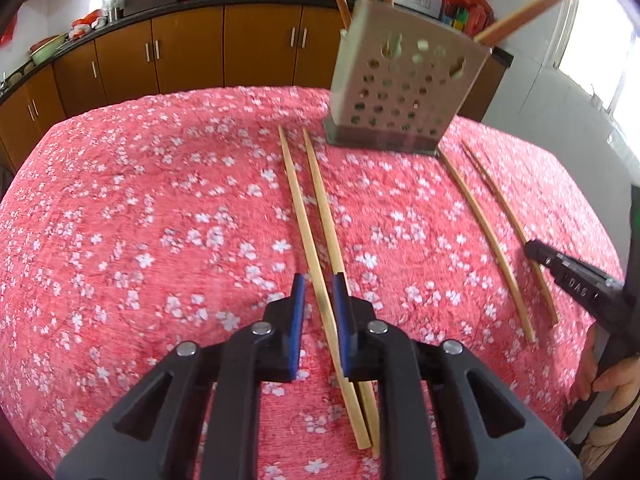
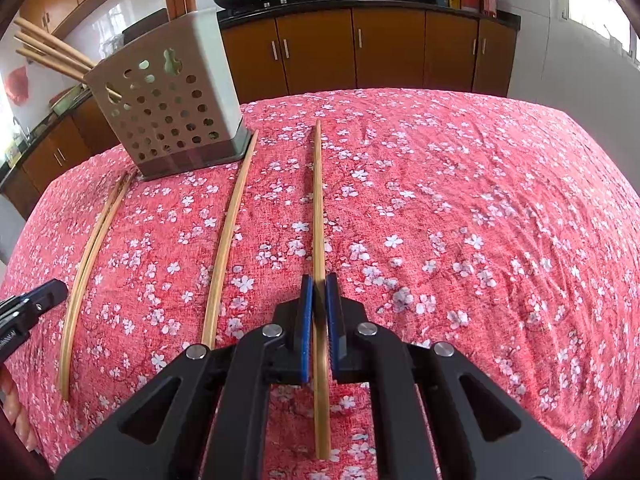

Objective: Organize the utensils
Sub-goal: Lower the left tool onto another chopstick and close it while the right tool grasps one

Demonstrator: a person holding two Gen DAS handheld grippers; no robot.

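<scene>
A perforated metal utensil holder (image 1: 404, 96) stands at the far side of the table and holds several chopsticks; it also shows in the right wrist view (image 2: 172, 112). My left gripper (image 1: 319, 284) is open, its pads on either side of one chopstick (image 1: 304, 216) of a pair lying on the cloth. The other chopstick of the pair (image 1: 322, 196) runs under the right pad. My right gripper (image 2: 319, 284) is shut on a single chopstick (image 2: 318, 200). Another chopstick (image 2: 228, 240) lies to its left, beside the holder. The left pair (image 2: 86, 264) lies further left.
The table has a pink floral cloth (image 1: 140, 220). Brown cabinets (image 1: 192, 52) with a dark counter run behind it. The right gripper's finger (image 1: 568, 268) enters the left wrist view at the right, over the two right chopsticks (image 1: 488, 240).
</scene>
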